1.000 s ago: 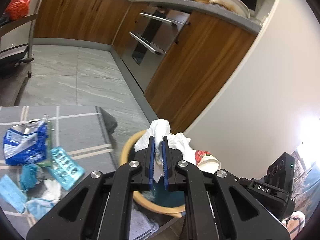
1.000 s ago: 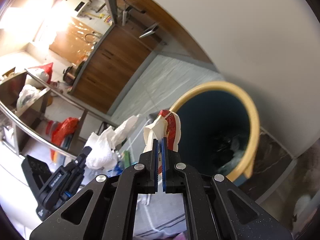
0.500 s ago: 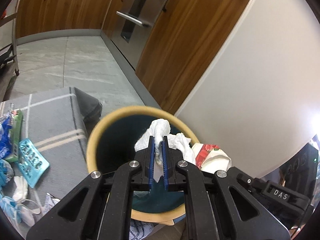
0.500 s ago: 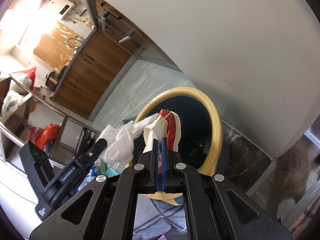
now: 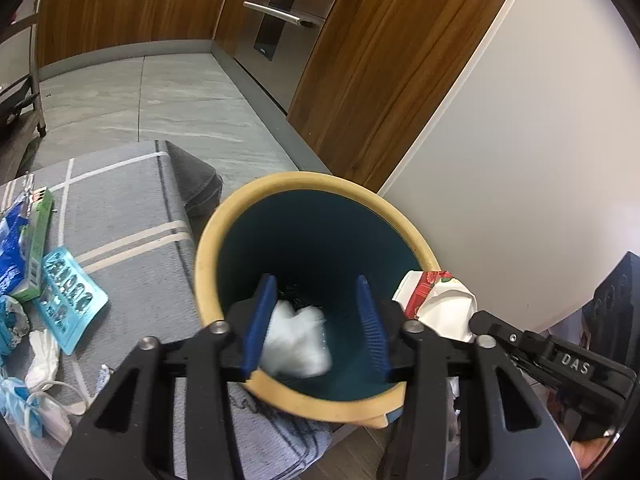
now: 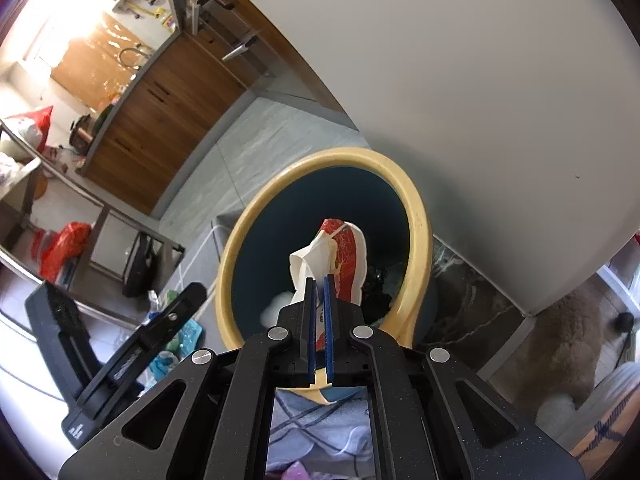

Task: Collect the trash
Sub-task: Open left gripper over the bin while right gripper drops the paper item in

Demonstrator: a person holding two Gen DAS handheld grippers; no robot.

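Above the mouth of the bin (image 5: 208, 248), the left gripper (image 5: 316, 320) points steeply downward into the dark blue interior. Its two blue-padded fingers (image 5: 260, 320) are spread wide apart and hold nothing. A white tissue wad (image 5: 296, 340) shows between them, inside the bin; whether it touches the left pad cannot be told. The bin has a yellow rim and stands beside a white wall panel (image 5: 520, 140).

The right gripper (image 6: 318, 320) is angled down toward the same bin (image 6: 420, 220) from the opposite side. Its fingers are closed on a crumpled red-and-white wrapper (image 6: 344, 248), which stands up from the pads over the bin opening. In the left wrist view the same wrapper (image 5: 436, 304) appears just past the right edge of the rim, at the tip of the black gripper body.

To the left of the bin, a grey cloth with white stripes (image 5: 120, 208) carries loose items: a turquoise blister pack (image 5: 72, 300), a green box (image 5: 38, 248), a blue packet (image 5: 10, 248), and face masks (image 5: 36, 396). Wooden cabinets (image 5: 360, 60) stand behind, on a grey tile floor (image 5: 180, 104).
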